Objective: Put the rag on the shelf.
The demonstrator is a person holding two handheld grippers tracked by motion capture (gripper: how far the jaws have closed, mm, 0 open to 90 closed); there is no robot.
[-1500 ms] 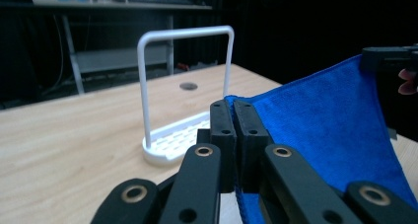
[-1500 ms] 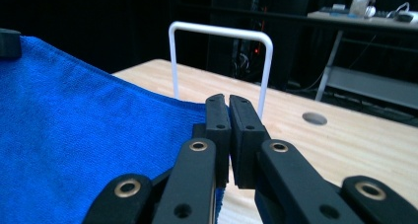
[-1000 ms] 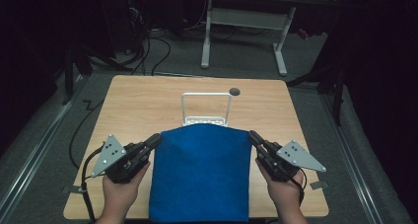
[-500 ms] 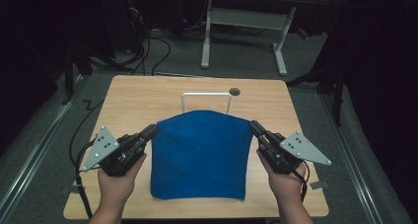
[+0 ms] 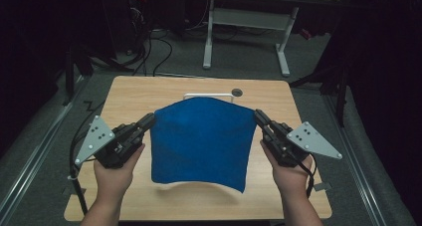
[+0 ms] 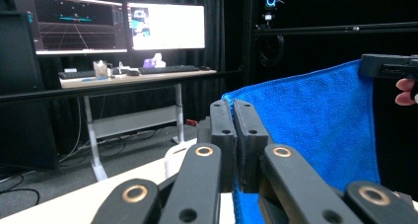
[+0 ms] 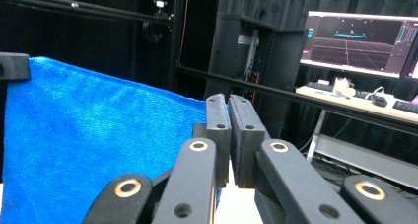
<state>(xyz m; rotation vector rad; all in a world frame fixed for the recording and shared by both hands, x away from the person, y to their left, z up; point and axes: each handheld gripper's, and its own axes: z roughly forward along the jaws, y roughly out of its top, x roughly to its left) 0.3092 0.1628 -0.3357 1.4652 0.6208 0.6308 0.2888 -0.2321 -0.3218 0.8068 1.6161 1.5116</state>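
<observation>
Cloth (image 5: 201,139) hangs stretched between left tool (image 5: 149,120) and right tool (image 5: 259,115), both clenched on its corners.

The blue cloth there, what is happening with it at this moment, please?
A person holds the blue cloth up over the wooden table, one top corner in each claw. The left claw is shut on the left corner and the right claw is shut on the right corner. The cloth hangs spread between them, its lower edge loose above the table. A white wire rack stands on the table behind it.
</observation>
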